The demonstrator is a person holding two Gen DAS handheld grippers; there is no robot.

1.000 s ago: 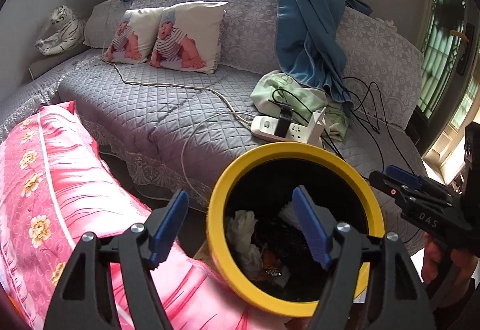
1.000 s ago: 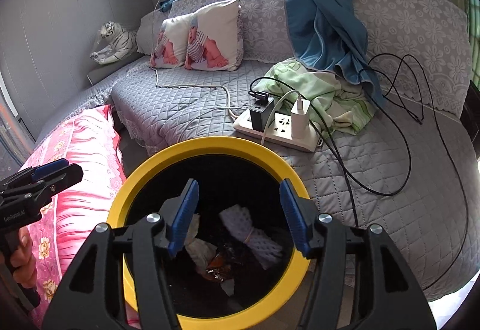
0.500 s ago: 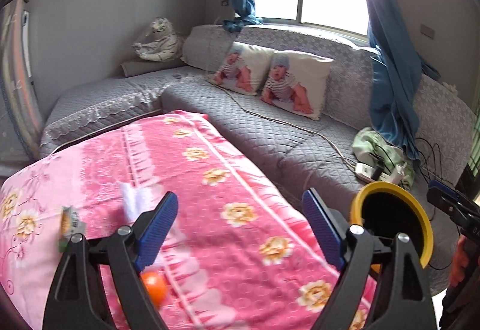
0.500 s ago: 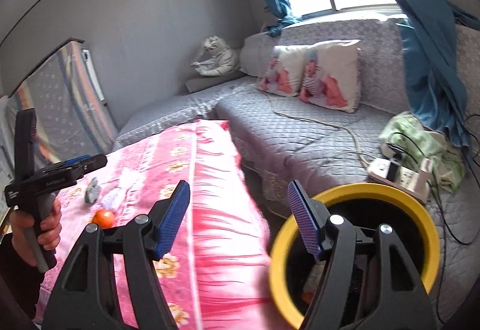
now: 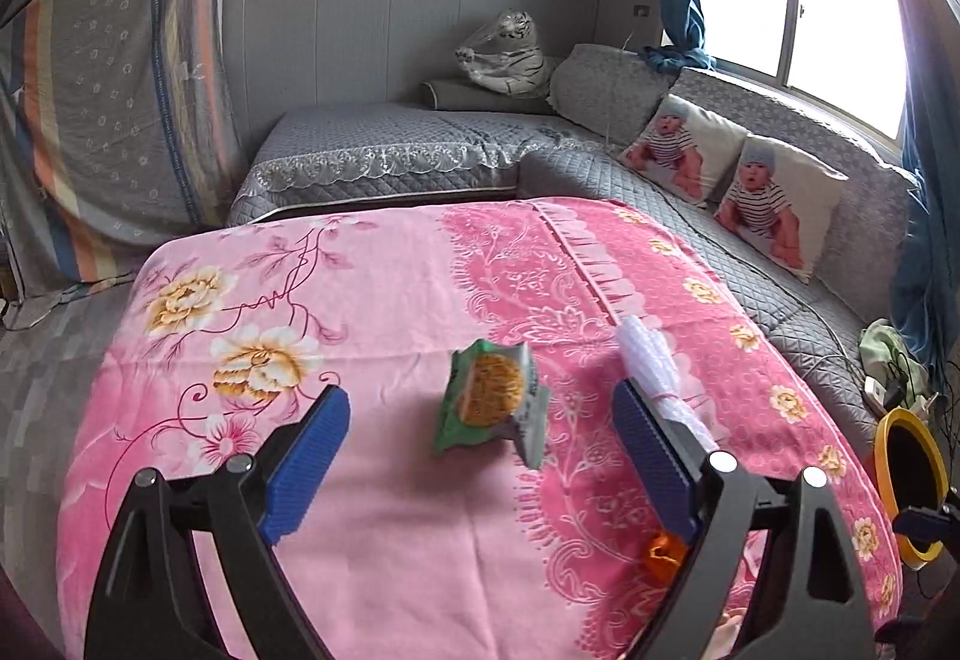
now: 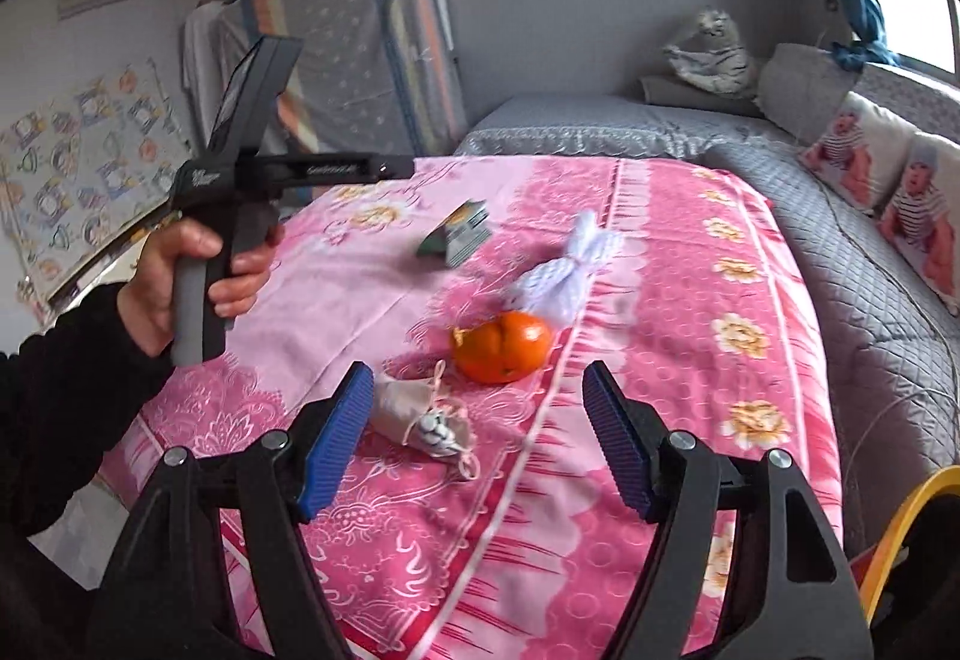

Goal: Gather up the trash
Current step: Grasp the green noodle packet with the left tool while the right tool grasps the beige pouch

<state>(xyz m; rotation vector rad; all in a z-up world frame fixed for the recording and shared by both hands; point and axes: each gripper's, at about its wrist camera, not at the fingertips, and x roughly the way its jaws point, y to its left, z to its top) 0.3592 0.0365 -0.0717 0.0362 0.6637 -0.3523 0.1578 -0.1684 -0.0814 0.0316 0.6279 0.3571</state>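
Left wrist view: the left hand-held gripper (image 5: 480,459) hangs over a pink flowered blanket (image 5: 372,312), its jaws having just been opening and now spread wide with nothing gripped. One green wrapper (image 5: 489,399) lies on the blanket between the blue pads. One white foam net (image 5: 657,369) lies just past the right pad, and one orange (image 5: 663,555) peeks from under that finger. At the far right edge stands one yellow bin (image 5: 882,456); its inside is dark and its contents cannot be made out. Two baby-print pillows (image 5: 774,195) lean on the grey sofa (image 5: 384,144).

Right wrist view: the right hand-held gripper (image 6: 477,435) has also just been opening and stands moderately wide, empty. Four pieces of litter show here: the wrapper (image 6: 459,231), the net (image 6: 570,264), the orange (image 6: 501,345) touching the net's near end, and one grey pouch (image 6: 420,417) with a drawstring, just beside the left pad. The pouch is unseen from the left camera. A hand (image 6: 192,279) in a black sleeve holds the left tool above the blanket (image 6: 690,300). Only a sliver of the bin's rim (image 6: 906,516) shows at right.
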